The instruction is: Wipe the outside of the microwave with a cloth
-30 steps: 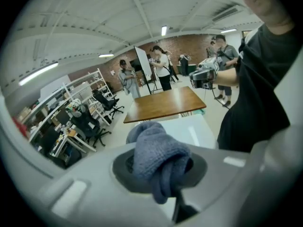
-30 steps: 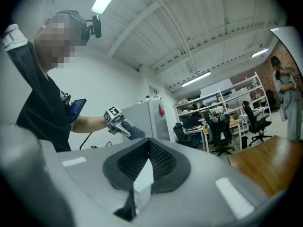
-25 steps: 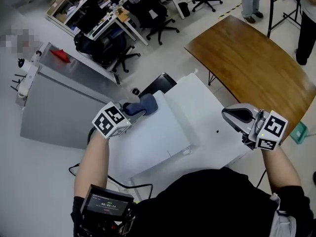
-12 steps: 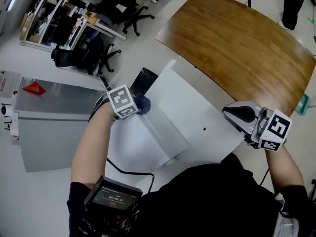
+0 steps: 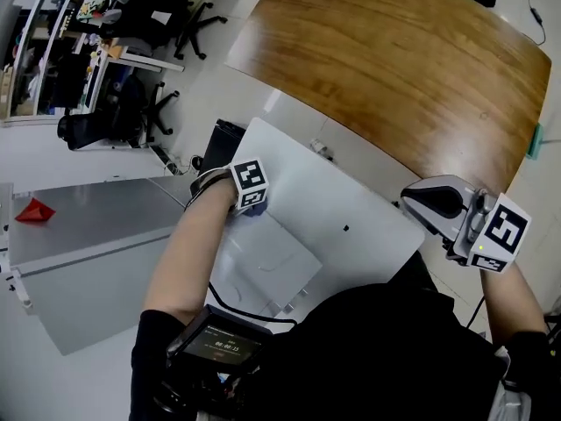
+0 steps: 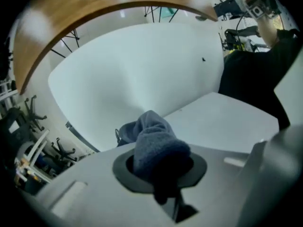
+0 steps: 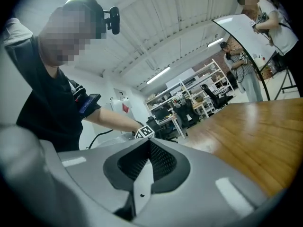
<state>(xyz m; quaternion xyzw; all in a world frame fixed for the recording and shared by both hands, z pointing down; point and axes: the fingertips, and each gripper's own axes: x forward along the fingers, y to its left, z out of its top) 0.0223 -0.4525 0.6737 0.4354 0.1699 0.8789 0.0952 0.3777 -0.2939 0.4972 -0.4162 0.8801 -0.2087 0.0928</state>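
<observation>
The white microwave [image 5: 263, 266] lies under my left arm, seen from above, its top [image 6: 227, 122] a flat white plane. A blue-grey cloth [image 6: 154, 143] is bunched between the jaws of my left gripper [image 6: 158, 169], which is shut on it and presses it at the far edge of the microwave's top. In the head view the left gripper [image 5: 248, 205] is mostly hidden under its marker cube, with only a sliver of cloth [image 5: 254, 210] showing. My right gripper [image 5: 419, 202] hovers off the white table's right corner, shut and empty [image 7: 142, 174].
The microwave stands on a white table [image 5: 351, 200] with a small black dot. A curved wooden table [image 5: 403, 68] lies beyond. A grey metal cabinet [image 5: 88, 244] is at the left, office chairs [image 5: 149, 103] and a black box [image 5: 219, 143] behind. People [image 7: 274, 22] stand far off.
My left gripper has carried the cloth across the microwave's top toward its far edge. The head view has swung, so the wooden table fills more of it. The right gripper has hardly moved.
</observation>
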